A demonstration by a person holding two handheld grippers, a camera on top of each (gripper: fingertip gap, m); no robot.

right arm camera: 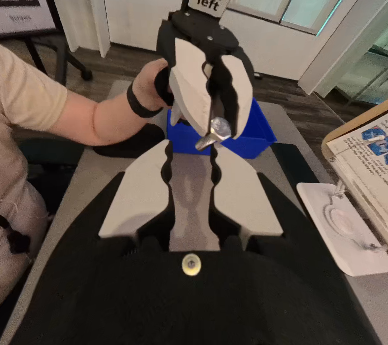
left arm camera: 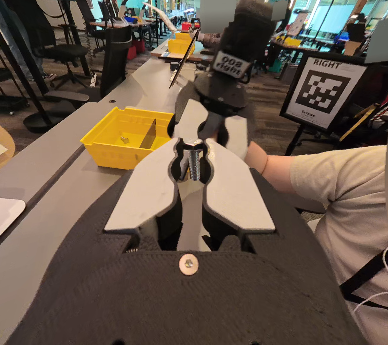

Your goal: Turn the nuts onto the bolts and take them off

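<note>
My left gripper [left arm camera: 192, 146] is shut on a silver hex bolt [left arm camera: 193, 158] and grips it just under the head, with the thread pointing down. No nut shows on the thread. In the right wrist view the left gripper [right arm camera: 220, 135] holds the same bolt [right arm camera: 219, 130], whose thread points towards my right gripper [right arm camera: 190, 146]. My right gripper is open and empty, its tips just short of the bolt's end. In the left wrist view it [left arm camera: 212, 135] faces the bolt from behind.
A yellow bin [left arm camera: 117, 154] with a black divider [left arm camera: 150, 135] stands on the grey table [left arm camera: 52, 167] and holds one loose bolt [left arm camera: 124, 139]. A blue bin [right arm camera: 247, 144] sits behind the bolt. A white tray [right arm camera: 336, 225] and an instruction sheet [right arm camera: 367, 152] lie on the right. A sign stand [left arm camera: 323, 91] is nearby. The tips of one gripper are about 4 cm away from the tips of the other.
</note>
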